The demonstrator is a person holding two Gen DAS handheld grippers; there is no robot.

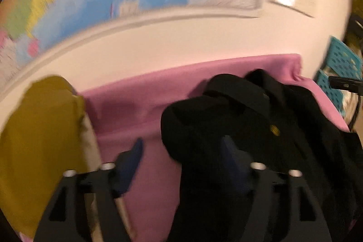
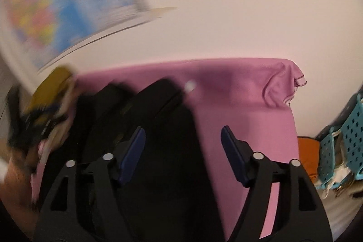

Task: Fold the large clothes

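Two claws — left claw [image 1: 183, 151], right claw [image 2: 183, 146] — spread over black garment [image 1: 249, 117], pink cloth [image 2: 238, 94]

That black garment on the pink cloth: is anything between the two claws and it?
Nothing visible. The black garment lies right under the open right claw, and the open left claw is directly over it too.

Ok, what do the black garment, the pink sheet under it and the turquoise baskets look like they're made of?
Black garment: a thick, matte woven cloth, maybe wool-like; it lies in heavy folds, with a shiny brass-coloured button. Pink sheet: thin, smooth fabric with a faint sheen, soft creases and a stitched hem at the corner. Turquoise baskets: rigid moulded plastic, judging by the regular punched holes. Blur hides any weave.
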